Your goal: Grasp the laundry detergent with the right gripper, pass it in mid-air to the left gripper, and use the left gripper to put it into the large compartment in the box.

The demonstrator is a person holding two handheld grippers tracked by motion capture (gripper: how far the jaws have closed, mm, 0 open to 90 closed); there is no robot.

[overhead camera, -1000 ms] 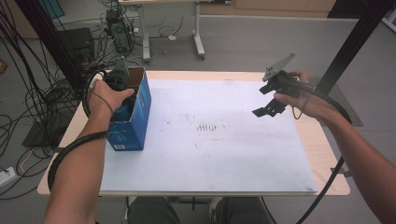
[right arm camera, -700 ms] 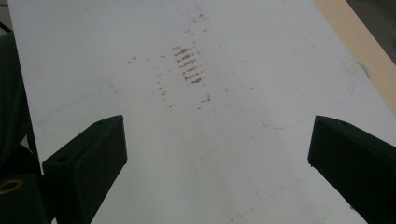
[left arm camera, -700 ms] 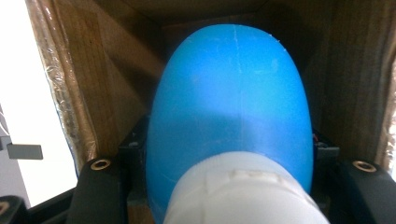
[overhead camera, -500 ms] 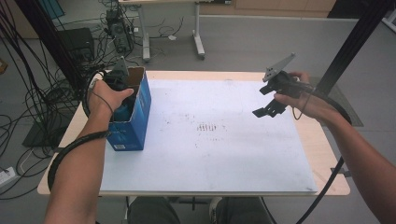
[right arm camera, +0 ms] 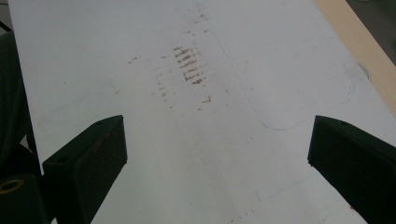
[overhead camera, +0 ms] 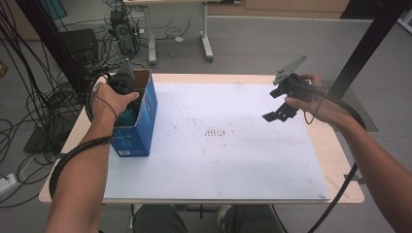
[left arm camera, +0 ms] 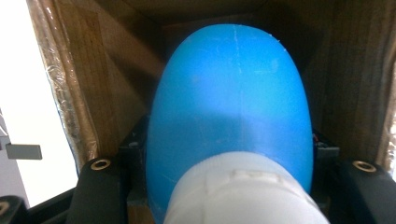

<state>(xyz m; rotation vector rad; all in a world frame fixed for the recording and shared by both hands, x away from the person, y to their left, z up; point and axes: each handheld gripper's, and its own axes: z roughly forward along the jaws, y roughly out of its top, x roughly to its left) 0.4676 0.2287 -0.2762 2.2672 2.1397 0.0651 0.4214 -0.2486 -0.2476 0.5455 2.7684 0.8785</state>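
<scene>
Left fingers: we see the left gripper (overhead camera: pixel 127 94) reaching down into the open-topped blue cardboard box (overhead camera: pixel 137 127), its fingers (left arm camera: pixel 100 186) drawn narrow and clamped on a smooth blue plastic bottle with a white cap (left arm camera: pixel 233 121).
Right fingers: we see the right gripper (overhead camera: pixel 280 115) held in the air over the right half of the worktop, its two black fingers (right arm camera: pixel 91 161) spread wide with nothing between them.
Bottle: in the left gripper view we look along its rounded blue body, which lies inside the box with brown cardboard walls on both sides; the white cap end sits nearest the camera, between the fingers.
Box: we find it standing upright at the left edge of the white sheet (overhead camera: pixel 228 150), near the far left corner of the worktop, its top flaps open and its brown inside showing.
Left hand: we see the left hand (overhead camera: pixel 109 99) over the box mouth, wrapped around the gripper body, the cable looping back along the forearm.
Right hand: we see the right hand (overhead camera: pixel 316 99) well apart from the box, near the far right edge of the sheet.
Worktop: a light wooden worktop (overhead camera: pixel 335 150) covered mostly by the white sheet, which carries a patch of small brownish marks (right arm camera: pixel 189 65) near its middle.
</scene>
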